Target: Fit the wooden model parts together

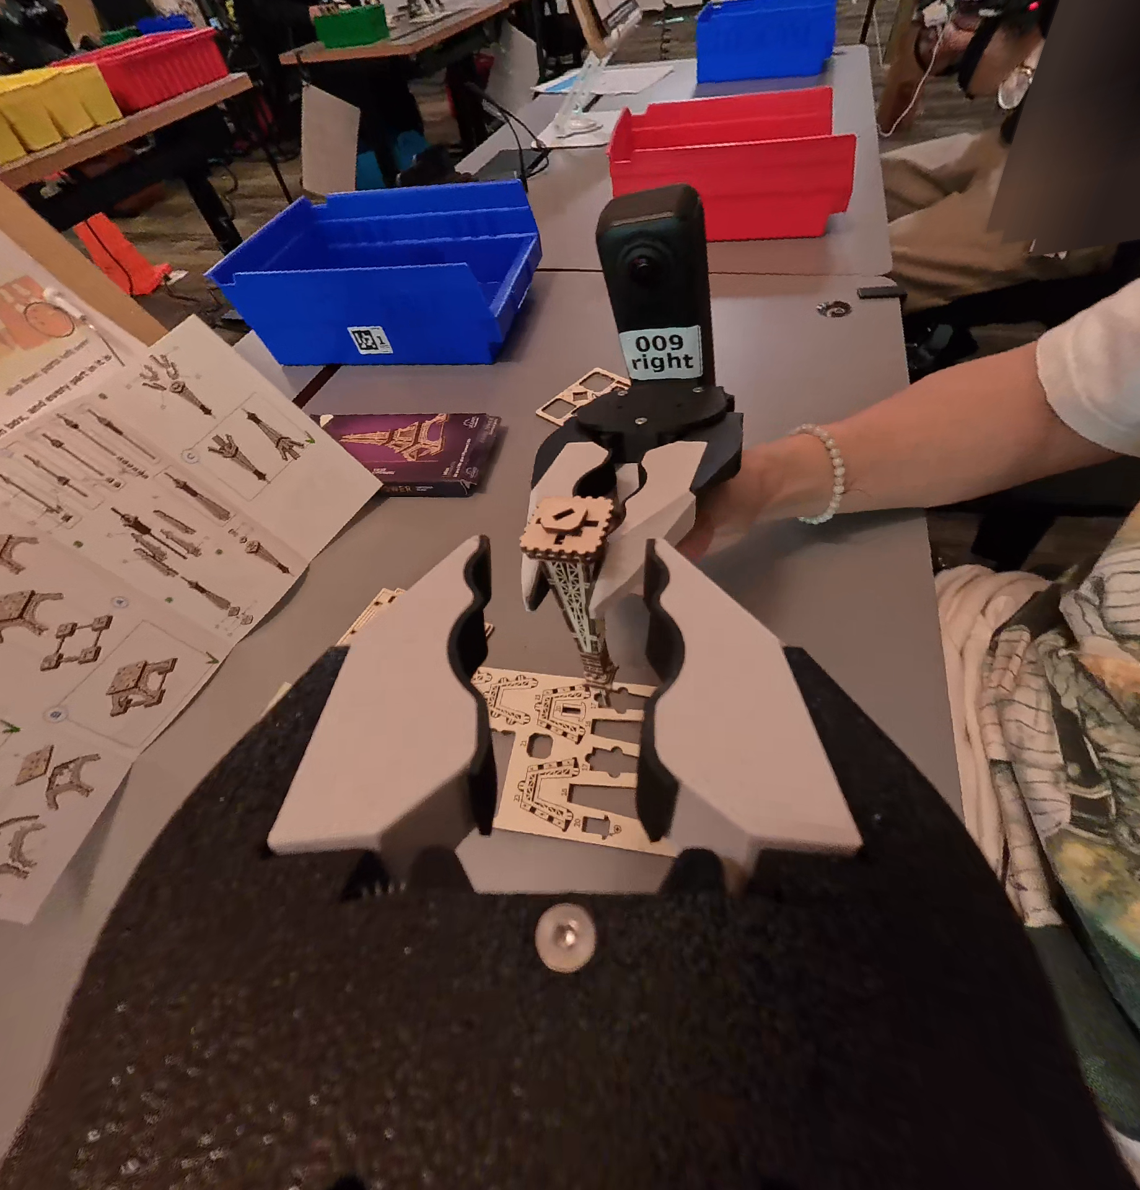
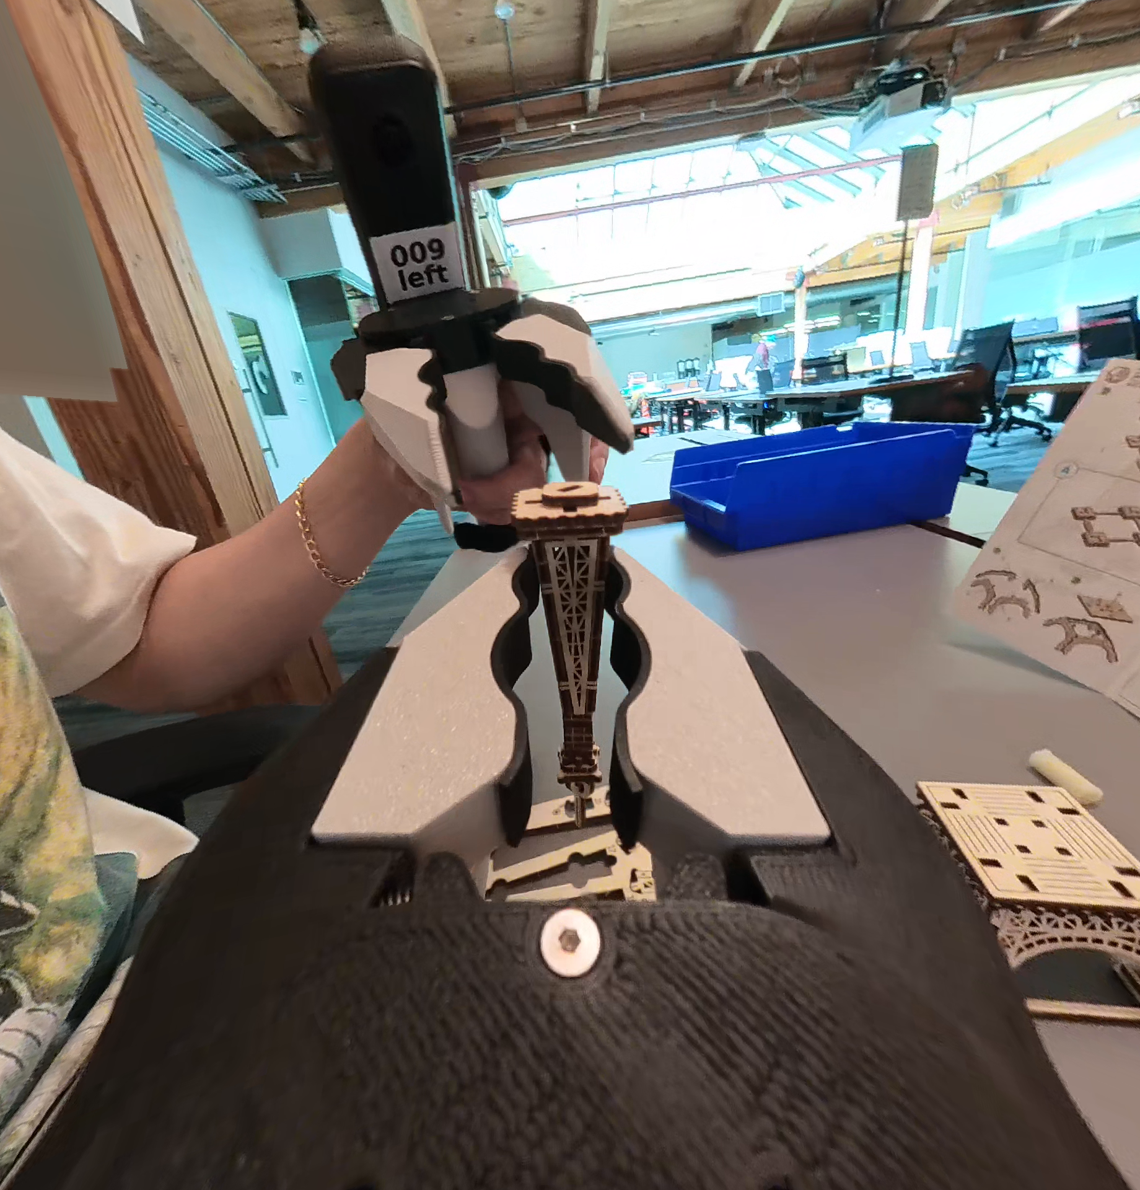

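Note:
My right gripper (image 2: 570, 573) is shut on a wooden lattice tower spire (image 2: 570, 644). It holds the spire upside down, with the square platform on top and the thin tip pointing down at a wooden sheet of cut-out parts (image 1: 554, 779). In the left wrist view the right gripper (image 1: 567, 595) and the spire (image 1: 574, 599) stand just beyond my left gripper (image 1: 567, 547). My left gripper is open and empty, with its jaws on either side of the spire and apart from it. It hovers above the sheet. In the right wrist view the left gripper (image 2: 535, 476) is raised behind the spire's platform.
The wooden tower base (image 2: 1037, 863) stands on the grey table at the right, with a white stick (image 2: 1063, 776) behind it. An instruction sheet (image 1: 104, 547) lies at the left. A blue bin (image 1: 387, 277), a red bin (image 1: 735, 161), a purple box (image 1: 419, 451) and an emptied wooden frame (image 1: 580, 393) lie farther back. My two grippers' fingertips are within a few centimetres of each other. The wooden tower base (image 2: 1037, 863) is about 15 cm from both grippers' fingertips.

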`<state>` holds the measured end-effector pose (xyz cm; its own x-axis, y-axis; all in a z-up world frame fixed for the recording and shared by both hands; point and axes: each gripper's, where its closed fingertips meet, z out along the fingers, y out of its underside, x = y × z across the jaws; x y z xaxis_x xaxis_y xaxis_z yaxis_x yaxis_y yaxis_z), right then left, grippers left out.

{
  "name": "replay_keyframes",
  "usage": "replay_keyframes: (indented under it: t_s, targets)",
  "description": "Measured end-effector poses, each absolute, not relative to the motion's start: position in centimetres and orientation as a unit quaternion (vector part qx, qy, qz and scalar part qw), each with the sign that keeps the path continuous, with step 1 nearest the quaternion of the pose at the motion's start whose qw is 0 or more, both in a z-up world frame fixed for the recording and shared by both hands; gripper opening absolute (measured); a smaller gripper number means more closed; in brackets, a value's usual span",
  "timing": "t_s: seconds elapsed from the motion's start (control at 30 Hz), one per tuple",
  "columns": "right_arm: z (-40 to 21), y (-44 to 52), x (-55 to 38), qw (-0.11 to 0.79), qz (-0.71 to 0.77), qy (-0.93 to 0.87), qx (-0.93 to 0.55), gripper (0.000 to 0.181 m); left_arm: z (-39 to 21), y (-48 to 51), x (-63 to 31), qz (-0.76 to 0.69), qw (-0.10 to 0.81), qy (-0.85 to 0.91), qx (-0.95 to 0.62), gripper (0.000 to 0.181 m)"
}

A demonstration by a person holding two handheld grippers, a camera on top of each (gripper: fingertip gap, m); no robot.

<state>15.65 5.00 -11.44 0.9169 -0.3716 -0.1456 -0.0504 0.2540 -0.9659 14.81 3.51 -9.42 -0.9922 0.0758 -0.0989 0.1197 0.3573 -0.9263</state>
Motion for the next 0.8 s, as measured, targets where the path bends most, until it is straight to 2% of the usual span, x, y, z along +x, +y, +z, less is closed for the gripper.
replay_keyframes:
  t_s: [0.23,0.6,0.8]
  targets:
    - [-11.5,5.3,15.2,0.768,-0.131,0.151,-0.609,0.016,-9.7,3.1,13.9,-0.550,0.012,0.830,0.088,0.044]
    - [-11.5,6.3,13.4,0.756,-0.153,0.081,-0.632,0.017,-9.1,2.8,11.8,-0.541,0.007,0.829,0.142,0.020]
    - [-11.6,6.7,12.8,0.753,-0.145,0.062,-0.639,0.017,-9.8,3.3,11.5,-0.524,0.005,0.839,0.147,0.016]
